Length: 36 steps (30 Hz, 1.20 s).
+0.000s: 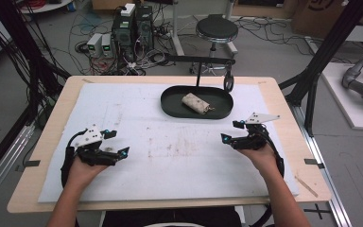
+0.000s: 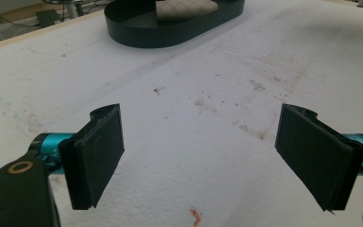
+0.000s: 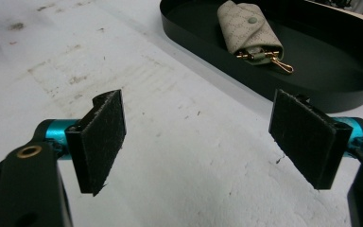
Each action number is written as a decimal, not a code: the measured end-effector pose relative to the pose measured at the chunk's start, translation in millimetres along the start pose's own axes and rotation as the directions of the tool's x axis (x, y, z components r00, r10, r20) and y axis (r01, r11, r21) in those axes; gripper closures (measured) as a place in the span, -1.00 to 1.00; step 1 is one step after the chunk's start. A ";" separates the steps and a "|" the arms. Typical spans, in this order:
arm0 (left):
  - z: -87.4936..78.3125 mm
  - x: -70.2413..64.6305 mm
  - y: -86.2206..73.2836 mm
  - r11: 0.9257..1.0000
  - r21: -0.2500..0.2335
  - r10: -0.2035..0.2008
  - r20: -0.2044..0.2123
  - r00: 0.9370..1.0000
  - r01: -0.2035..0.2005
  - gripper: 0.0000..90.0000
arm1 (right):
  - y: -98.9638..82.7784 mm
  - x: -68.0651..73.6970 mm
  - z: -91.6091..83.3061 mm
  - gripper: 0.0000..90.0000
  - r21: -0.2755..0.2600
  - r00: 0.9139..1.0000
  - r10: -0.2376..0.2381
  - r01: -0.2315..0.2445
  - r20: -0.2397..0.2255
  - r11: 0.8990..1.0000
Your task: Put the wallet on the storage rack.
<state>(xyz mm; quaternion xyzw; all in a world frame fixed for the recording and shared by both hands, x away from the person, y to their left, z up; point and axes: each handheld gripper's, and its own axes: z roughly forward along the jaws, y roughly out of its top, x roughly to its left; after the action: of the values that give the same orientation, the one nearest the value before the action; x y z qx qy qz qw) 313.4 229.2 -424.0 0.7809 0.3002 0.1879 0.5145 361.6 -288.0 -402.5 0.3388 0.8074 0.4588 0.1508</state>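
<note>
High view: key pouch (image 1: 195, 103) lies inside the black oval tray (image 1: 170, 106) at the far centre; left gripper (image 1: 118, 142) and right gripper (image 1: 231, 132) sit near, well apart from it, both released. Left gripper view: jaws spread, nothing between. Right gripper view: jaws spread wide; pouch's brass clasp (image 3: 280, 64) dangles loose, so a grab at that end likely slips, and the tray wall may block a low approach.

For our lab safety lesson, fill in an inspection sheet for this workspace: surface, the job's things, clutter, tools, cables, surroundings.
Surface: white foam sheet on a wooden table, stained near the middle.
Job's things: beige key pouch with a gold clasp lies inside the black oval tray.
Clutter: small orange scrap on the sheet.
Tools: left tool and right tool both open, holding nothing, apart from the tray.
Cables: tangled wires on the floor behind.
Surroundings: round stool, computer boxes.
</note>
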 end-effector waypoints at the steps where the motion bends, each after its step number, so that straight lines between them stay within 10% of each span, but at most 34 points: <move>1: -0.1 -0.1 0.0 1.000 -0.001 -0.002 0.000 1.000 0.002 -0.64 | -1.9 0.1 -0.5 -0.56 -0.004 1.000 -0.001 0.001 0.006 1.000; 36: 6.1 -1.1 -3.7 1.000 0.012 -0.006 0.013 1.000 0.006 -0.64 | -24.0 -7.7 3.3 -0.56 -0.002 0.999 0.033 -0.033 0.041 0.999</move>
<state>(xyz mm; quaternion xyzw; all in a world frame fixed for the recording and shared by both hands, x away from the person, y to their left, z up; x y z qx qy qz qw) 315.2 225.4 -429.8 0.7844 0.3002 0.1793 0.5122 359.3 -299.5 -425.0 0.3615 0.7980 0.4548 0.1602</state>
